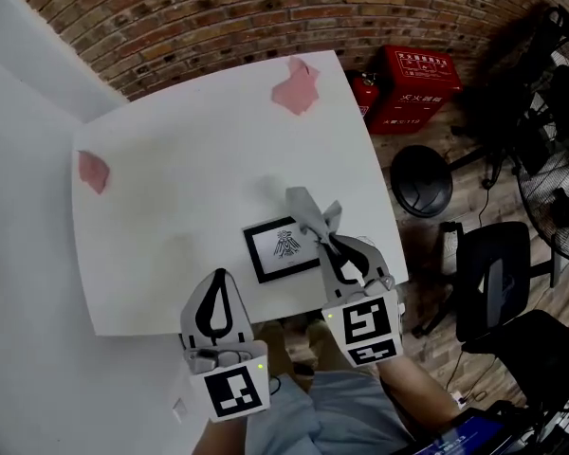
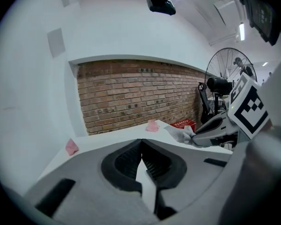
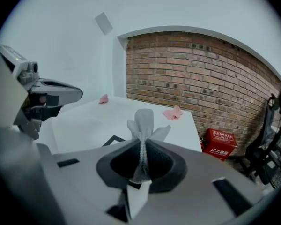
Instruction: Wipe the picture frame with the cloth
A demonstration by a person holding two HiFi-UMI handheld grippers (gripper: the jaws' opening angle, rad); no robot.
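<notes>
A black picture frame (image 1: 283, 249) with a white print lies flat near the front edge of the white table (image 1: 190, 159); one corner of the picture frame (image 3: 113, 140) shows in the right gripper view. My right gripper (image 1: 330, 240) is shut on a grey cloth (image 1: 311, 214), which sticks up past the jaw tips over the frame's right side; the cloth (image 3: 143, 125) is pinched between the jaws. My left gripper (image 1: 218, 287) hangs shut with nothing in it at the table's front edge, left of the frame. The left gripper (image 2: 141, 144) shows its jaws meeting.
Two pink crumpled cloths lie on the table, one at the far corner (image 1: 296, 87) and one at the left edge (image 1: 93, 171). Right of the table are red boxes (image 1: 412, 88), a black stool (image 1: 421, 180), a black chair (image 1: 493, 278) and a fan (image 1: 555, 188). A brick wall (image 1: 218, 17) stands behind.
</notes>
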